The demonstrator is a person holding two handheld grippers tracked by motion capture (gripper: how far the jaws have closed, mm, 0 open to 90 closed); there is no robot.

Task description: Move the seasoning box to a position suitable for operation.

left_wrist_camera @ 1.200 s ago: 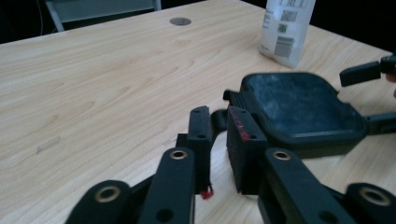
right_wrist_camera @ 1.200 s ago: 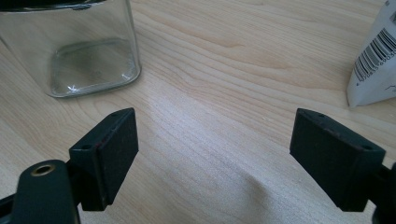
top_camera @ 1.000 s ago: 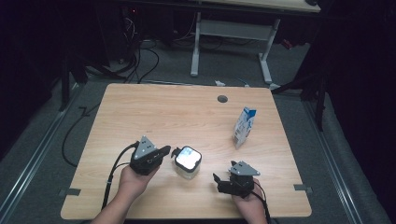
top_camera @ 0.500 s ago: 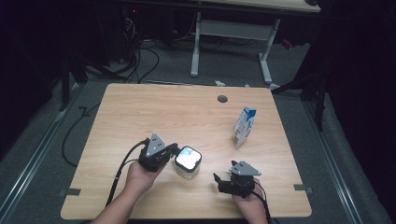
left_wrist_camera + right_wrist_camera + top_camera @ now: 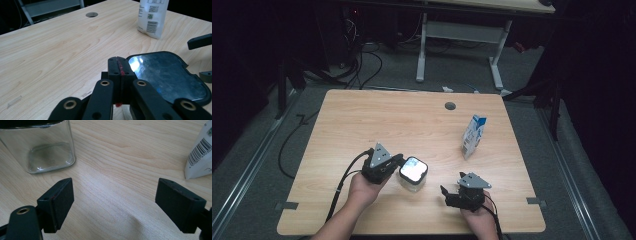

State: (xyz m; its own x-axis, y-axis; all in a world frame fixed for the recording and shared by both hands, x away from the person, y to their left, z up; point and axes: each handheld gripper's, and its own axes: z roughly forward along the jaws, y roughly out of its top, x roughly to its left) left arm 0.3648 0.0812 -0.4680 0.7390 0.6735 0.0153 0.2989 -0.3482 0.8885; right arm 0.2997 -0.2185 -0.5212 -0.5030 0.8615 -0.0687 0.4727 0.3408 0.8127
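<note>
Light wood-grain table carrying the work across the middle of the high view. White and blue upright carton standing right of centre, well apart from the grippers.

Square clear glass jar with a dark-rimmed glossy lid sitting just below centre of the high view, between the two grippers; also appearing at upper left of the right gripper view and at lower right of the left gripper view.

Likely handling as rigid, fairly heavy, smooth-walled and breakable: slipping under a light squeeze, cracking if knocked. Best gripping across two opposite flat walls below the lid, not on the lid edge.

Left gripper resting just beside the jar's left side, jaws pressed together on nothing. Right gripper lying lower right of the jar, jaws spread wide and empty.
</note>
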